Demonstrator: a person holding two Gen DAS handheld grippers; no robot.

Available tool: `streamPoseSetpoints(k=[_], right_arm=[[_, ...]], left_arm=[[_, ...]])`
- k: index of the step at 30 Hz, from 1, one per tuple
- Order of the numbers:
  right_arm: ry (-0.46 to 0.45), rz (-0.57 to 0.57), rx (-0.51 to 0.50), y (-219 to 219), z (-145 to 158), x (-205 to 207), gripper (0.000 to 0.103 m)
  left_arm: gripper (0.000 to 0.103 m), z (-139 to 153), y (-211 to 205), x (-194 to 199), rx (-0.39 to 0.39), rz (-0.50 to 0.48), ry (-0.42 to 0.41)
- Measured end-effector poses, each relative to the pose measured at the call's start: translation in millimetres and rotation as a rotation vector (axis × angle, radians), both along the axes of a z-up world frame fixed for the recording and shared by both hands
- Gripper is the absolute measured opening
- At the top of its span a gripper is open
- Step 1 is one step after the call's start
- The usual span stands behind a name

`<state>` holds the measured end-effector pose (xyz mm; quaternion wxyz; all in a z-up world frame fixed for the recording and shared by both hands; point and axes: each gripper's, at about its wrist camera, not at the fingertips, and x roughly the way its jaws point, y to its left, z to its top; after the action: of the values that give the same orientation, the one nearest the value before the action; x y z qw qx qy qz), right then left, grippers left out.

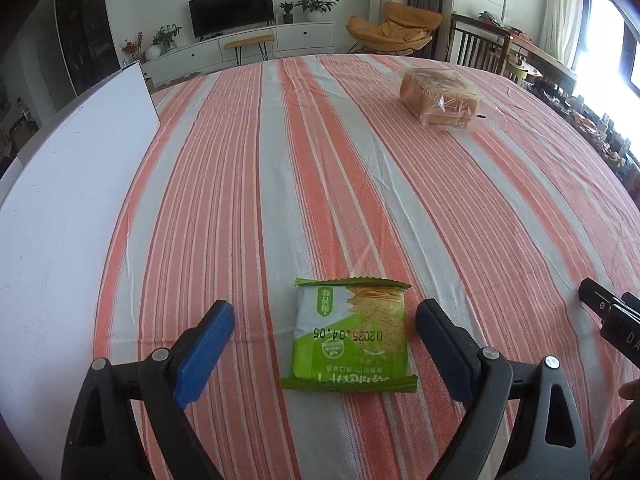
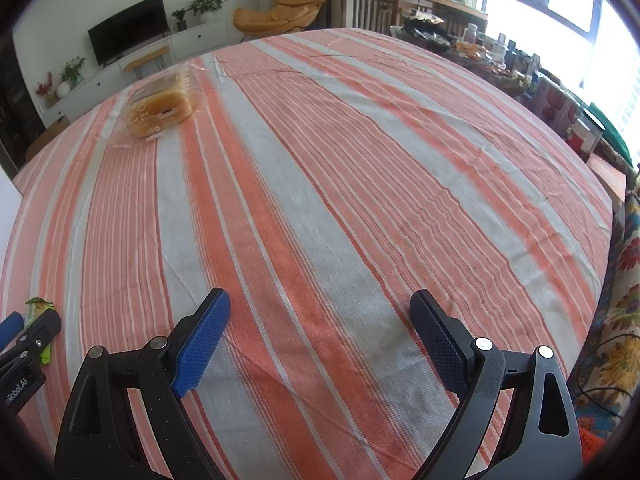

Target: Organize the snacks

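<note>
The green cracker packet (image 1: 350,334) lies flat on the striped cloth (image 1: 280,180) that covers the surface, its printed face up and its crimped ends toward and away from the left wrist camera. It sits between the two blue pads of the left gripper (image 1: 325,322), whose jaws stand wide apart; neither pad touches the packet, and a strip of cloth shows on each side of it. Beyond the packet, well apart from it and toward the far right of the cloth, a loaf of sliced bread in a clear bag (image 1: 440,98) rests on the surface. Left of the packet, a white board (image 1: 72,184) lies along the cloth's edge. To the packet's right, part of the right gripper's black body (image 1: 612,312) enters the left view.

The right gripper (image 2: 320,328) hovers over bare cloth to the right of the packet, its jaws also wide apart with nothing between them. In its view the packet (image 2: 38,308) shows only as a green corner at the far left, partly hidden behind the left gripper.
</note>
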<state>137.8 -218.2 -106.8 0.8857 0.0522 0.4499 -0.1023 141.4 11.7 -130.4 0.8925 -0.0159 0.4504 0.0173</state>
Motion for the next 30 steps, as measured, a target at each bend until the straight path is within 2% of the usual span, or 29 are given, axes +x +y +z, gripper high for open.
streamPoseSetpoints(k=[6, 30], right_arm=[[0.0, 0.0, -0.001, -0.2, 0.0, 0.3, 0.094], [0.0, 0.001, -0.001, -0.2, -0.1, 0.3, 0.094]], left_arm=[[0.103, -3.1, 2.8, 2.7, 0.002, -0.001, 0.005], [0.103, -3.2, 2.0, 2.2, 0.003, -0.001, 0.005]])
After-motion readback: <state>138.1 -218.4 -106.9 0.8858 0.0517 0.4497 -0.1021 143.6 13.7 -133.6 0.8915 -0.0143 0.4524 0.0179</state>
